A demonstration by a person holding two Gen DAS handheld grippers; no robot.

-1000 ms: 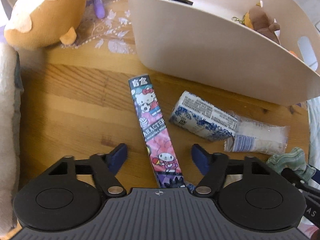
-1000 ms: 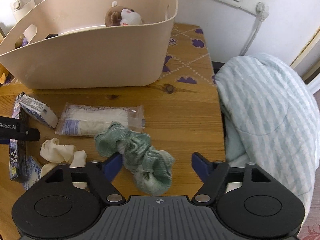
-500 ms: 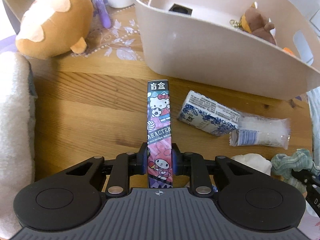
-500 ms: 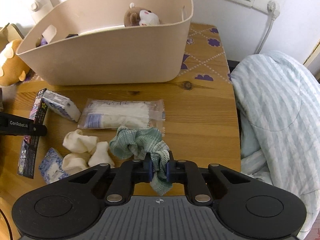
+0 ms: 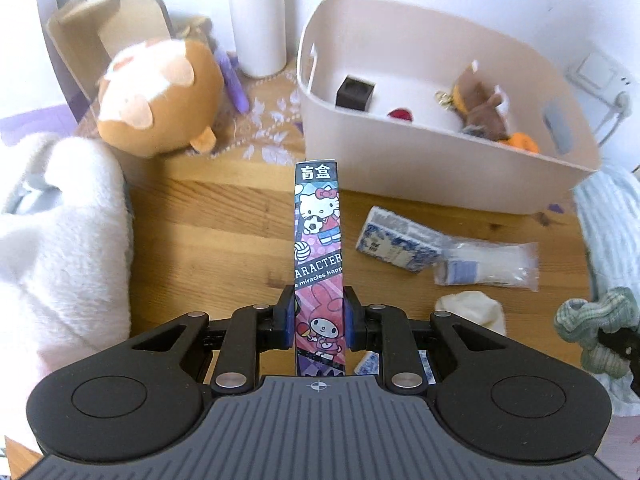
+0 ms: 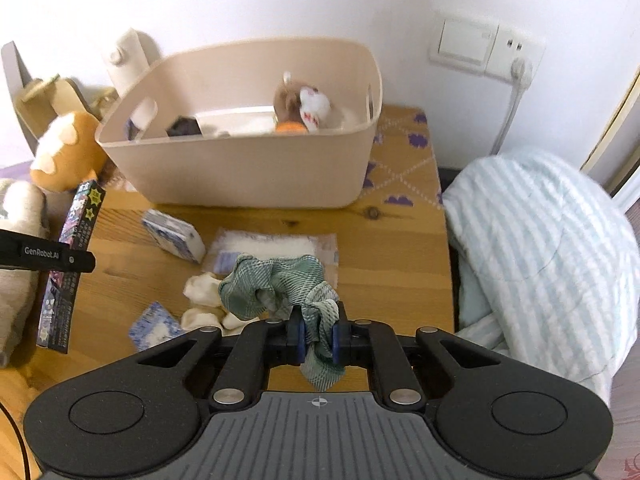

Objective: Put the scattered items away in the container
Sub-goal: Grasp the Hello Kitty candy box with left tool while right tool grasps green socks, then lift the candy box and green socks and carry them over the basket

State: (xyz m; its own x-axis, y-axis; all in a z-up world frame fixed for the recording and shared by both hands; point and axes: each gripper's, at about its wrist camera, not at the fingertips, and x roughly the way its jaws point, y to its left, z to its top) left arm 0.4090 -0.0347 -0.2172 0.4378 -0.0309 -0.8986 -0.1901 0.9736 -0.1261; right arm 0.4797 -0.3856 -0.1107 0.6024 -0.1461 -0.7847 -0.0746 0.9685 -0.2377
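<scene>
**Two grippers pinching items in front of a beige bin**

Left gripper point(image 5: 319, 318) is pinching a long cartoon-printed blind box point(image 5: 318, 240) between its blue pads, and the box is sticking straight out ahead of the fingers toward the beige storage bin point(image 5: 440, 168). Right gripper point(image 6: 319, 338) is squeezing a green checked cloth scrunchie point(image 6: 276, 286), whose bulk is bunching forward and left of the pads while a tail is hanging below them.

The left wrist view is looking into the bin from one end, showing a small dark cube point(image 5: 355, 93), a red object point(image 5: 401, 114) and a brown plush keychain point(image 5: 482, 110); it is also showing an orange plush toy point(image 5: 158, 94) and a white bottle point(image 5: 258, 16) behind. The right wrist view alone is showing a wall switch and socket point(image 6: 486, 50) and a striped blue blanket point(image 6: 548, 248) beside the wooden table point(image 6: 400, 240).

Lying loose on the table between grippers and bin are a blue-and-white tissue pack point(image 6: 173, 236), a clear plastic packet point(image 6: 276, 246), white socks point(image 6: 204, 300) and a second small blue pack point(image 6: 154, 326). The scrunchie is covering part of the packet, the bin wall is hiding some contents, and the small pack's print is too blurred to read.
</scene>
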